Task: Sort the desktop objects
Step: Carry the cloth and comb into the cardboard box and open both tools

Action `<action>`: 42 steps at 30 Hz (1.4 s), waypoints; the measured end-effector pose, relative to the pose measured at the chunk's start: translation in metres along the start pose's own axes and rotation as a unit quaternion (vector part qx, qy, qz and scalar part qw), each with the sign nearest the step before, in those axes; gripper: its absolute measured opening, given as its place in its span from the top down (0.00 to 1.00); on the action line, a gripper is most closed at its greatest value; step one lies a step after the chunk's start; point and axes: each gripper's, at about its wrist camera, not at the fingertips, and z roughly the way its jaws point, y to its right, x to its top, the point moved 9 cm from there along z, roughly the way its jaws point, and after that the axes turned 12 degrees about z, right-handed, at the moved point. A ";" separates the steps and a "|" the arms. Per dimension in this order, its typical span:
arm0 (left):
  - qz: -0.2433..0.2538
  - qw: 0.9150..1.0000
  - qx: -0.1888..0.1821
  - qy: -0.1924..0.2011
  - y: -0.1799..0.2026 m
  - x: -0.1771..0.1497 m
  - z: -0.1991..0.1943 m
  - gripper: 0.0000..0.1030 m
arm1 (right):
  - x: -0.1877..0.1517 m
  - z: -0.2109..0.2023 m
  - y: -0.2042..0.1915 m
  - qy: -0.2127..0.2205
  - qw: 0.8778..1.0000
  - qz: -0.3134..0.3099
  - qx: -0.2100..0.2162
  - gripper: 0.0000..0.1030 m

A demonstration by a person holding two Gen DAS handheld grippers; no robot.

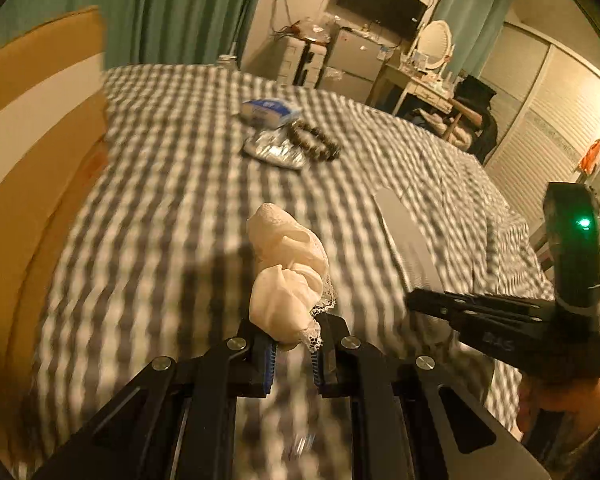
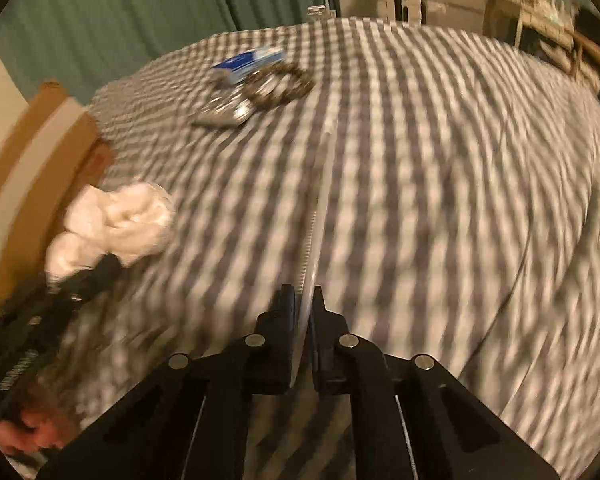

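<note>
Cream cloth (image 1: pixel 286 276), lace-edged and bunched into a soft lump, sits pinched at its near end between the blue-padded fingers of the left gripper (image 1: pixel 294 354); the rest of it trails away over the checked cover (image 1: pixel 172 184). The jaws are drawn in tight on the fabric.

Just right of the cloth, the right gripper (image 2: pixel 305 300) is clamped on the near end of a long, thin, pale strip (image 2: pixel 320 200). From the right wrist it shows almost edge-on, running away up the cover; from the left wrist it shows as a flat grey blade with fine ridges or marks near the fingers, too blurred to tell which. The jaws are closed right down on it. A green light (image 1: pixel 583 223) glows on that gripper's black housing, and there are pale letters on its body, but motion blur makes them unreadable. A person's hand (image 1: pixel 560 404) shows beneath it.

Left of the cloth, a brown cardboard box (image 1: pixel 40 128) stands against the edge of the cover.

Well beyond the cloth, near the middle of the cover, three things lie together: a silvery foil pack (image 1: pixel 274 150), a dark beaded ring (image 1: pixel 314 140) partly on top of it, and behind both a blue-and-white packet (image 1: pixel 266 111) with print that cannot be read.

Past the far edge hang green curtains (image 1: pixel 172 12), with a dark wall screen (image 1: pixel 380 2) to their right.
</note>
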 end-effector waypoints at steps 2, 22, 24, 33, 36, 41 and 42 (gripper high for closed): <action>-0.007 1.000 0.002 -0.002 -0.004 -0.014 -0.011 0.86 | -0.012 -0.003 -0.007 -0.004 1.000 0.002 -0.002 0.95; -0.027 1.000 -0.003 -0.013 -0.021 -0.007 0.010 0.83 | 0.014 0.014 -0.002 0.022 0.998 0.057 0.019 0.94; -0.025 1.000 -0.001 -0.007 -0.021 -0.005 0.008 0.88 | 0.013 0.011 -0.003 0.025 0.998 0.055 0.019 0.94; -0.024 0.998 -0.012 0.049 -0.014 0.019 -0.044 0.88 | 0.009 -0.031 -0.036 0.062 0.996 0.046 0.044 0.95; -0.024 0.998 -0.010 0.060 -0.018 0.028 -0.064 0.88 | 0.000 -0.036 -0.055 0.055 0.997 0.037 0.048 0.98; -0.023 0.997 0.000 0.080 -0.028 0.039 -0.095 0.88 | -0.016 -0.036 -0.071 0.045 0.997 0.042 0.041 0.99; -0.025 0.996 0.001 0.083 -0.031 0.039 -0.101 0.88 | -0.017 -0.034 -0.069 0.046 0.998 0.043 0.022 0.98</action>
